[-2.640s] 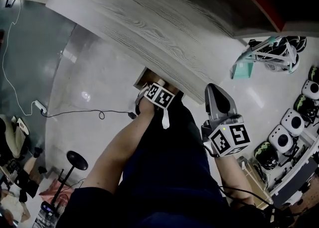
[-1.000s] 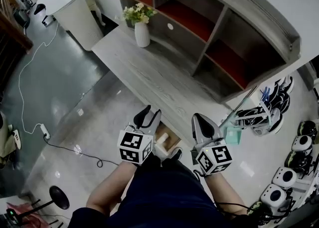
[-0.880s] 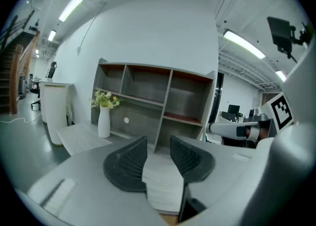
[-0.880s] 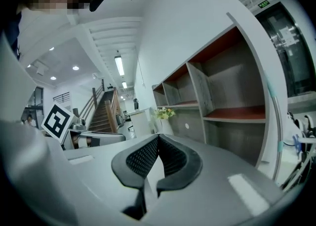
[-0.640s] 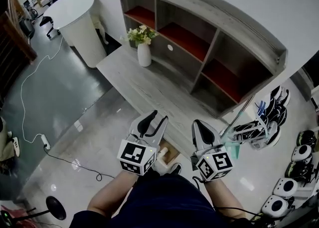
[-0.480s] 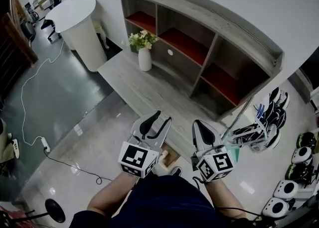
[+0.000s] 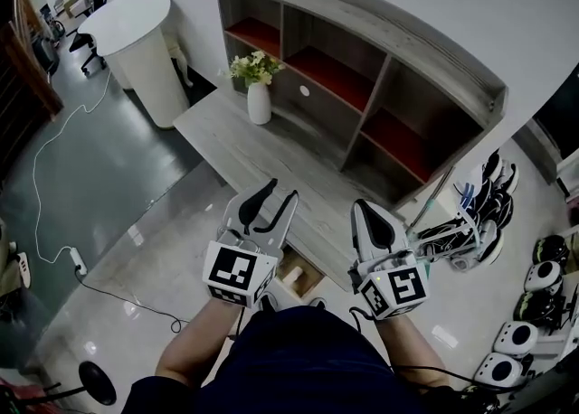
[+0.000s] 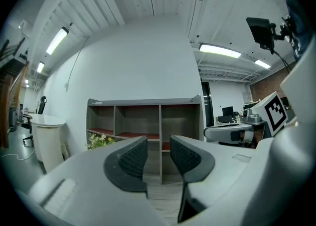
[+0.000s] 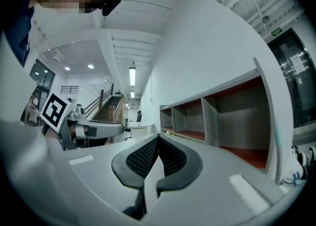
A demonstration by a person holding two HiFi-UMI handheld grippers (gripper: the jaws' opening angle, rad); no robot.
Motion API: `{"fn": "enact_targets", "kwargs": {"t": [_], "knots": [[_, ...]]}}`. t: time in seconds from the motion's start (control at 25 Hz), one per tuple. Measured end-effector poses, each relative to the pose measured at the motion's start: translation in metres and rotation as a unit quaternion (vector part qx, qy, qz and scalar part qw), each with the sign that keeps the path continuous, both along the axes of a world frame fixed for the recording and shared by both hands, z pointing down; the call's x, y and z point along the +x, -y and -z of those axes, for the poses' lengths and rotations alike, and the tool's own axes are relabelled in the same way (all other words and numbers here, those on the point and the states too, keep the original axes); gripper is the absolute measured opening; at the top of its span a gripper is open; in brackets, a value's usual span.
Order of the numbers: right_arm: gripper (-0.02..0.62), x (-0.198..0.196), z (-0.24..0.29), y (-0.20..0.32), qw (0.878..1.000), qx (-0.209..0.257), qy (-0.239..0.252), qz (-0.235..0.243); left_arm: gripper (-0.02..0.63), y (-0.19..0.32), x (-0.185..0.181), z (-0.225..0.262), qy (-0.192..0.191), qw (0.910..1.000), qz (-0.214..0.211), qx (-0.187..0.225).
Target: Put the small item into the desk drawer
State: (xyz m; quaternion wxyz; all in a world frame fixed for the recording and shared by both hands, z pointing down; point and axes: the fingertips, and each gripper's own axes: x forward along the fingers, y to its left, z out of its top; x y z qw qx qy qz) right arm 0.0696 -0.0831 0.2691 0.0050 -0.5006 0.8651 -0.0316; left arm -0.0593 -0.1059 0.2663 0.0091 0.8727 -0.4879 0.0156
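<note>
Well, in the head view the left gripper [image 7: 280, 192] and the right gripper [image 7: 369, 208] hang raised over the near edge of the desk [image 7: 235, 145]. Below them, in the open drawer [image 7: 310, 268], lies a small pale item [image 7: 292, 274], so the placing seems done. In the left gripper view the jaws stand apart with nothing between them, probably after a release. In the right gripper view the jaws touch each other and hold nothing.

Left gripper [image 7: 275, 202] agape, right gripper [image 7: 375, 219] closed
</note>
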Motion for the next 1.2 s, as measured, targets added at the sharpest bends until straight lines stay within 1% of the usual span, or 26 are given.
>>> {"fn": "enact_targets", "kwargs": {"t": [0.12,0.16,0.24,0.28,0.4,0.52,0.68,0.84,1.2], "knots": [[0.006,0.009,0.004,0.007,1.000,0.008,-0.007,-0.013,0.135,0.011,-0.019,0.008,-0.009,0.9997,0.020,0.008],[0.006,0.013,0.005,0.010,1.000,0.011,-0.008,-0.019,0.107,0.014,-0.027,0.011,-0.013,0.9994,0.029,0.013],[0.006,0.023,0.007,0.017,0.999,0.017,-0.005,-0.035,0.026,0.021,-0.042,0.016,-0.021,0.9985,0.046,0.022],[0.006,0.029,0.008,0.021,0.999,0.019,-0.004,-0.044,0.011,0.023,-0.049,0.018,-0.022,0.9980,0.054,0.025],[0.006,0.044,0.012,0.029,0.998,0.024,-0.006,-0.066,0.005,0.028,-0.063,0.017,-0.023,0.9969,0.071,0.024],[0.006,0.054,0.013,0.032,0.997,0.028,-0.002,-0.077,0.005,0.029,-0.074,0.010,-0.020,0.9963,0.082,0.014],[0.006,0.053,0.007,0.032,0.997,0.020,-0.012,-0.069,0.005,0.033,-0.081,0.000,-0.017,0.9956,0.092,0.001],[0.006,0.054,0.003,0.036,0.997,0.019,-0.011,-0.074,0.005,0.037,-0.083,-0.007,-0.020,0.9950,0.097,-0.009],[0.006,0.055,0.002,0.039,0.998,0.017,-0.008,-0.068,0.005,0.044,-0.087,-0.011,-0.025,0.9937,0.107,-0.018]]}}
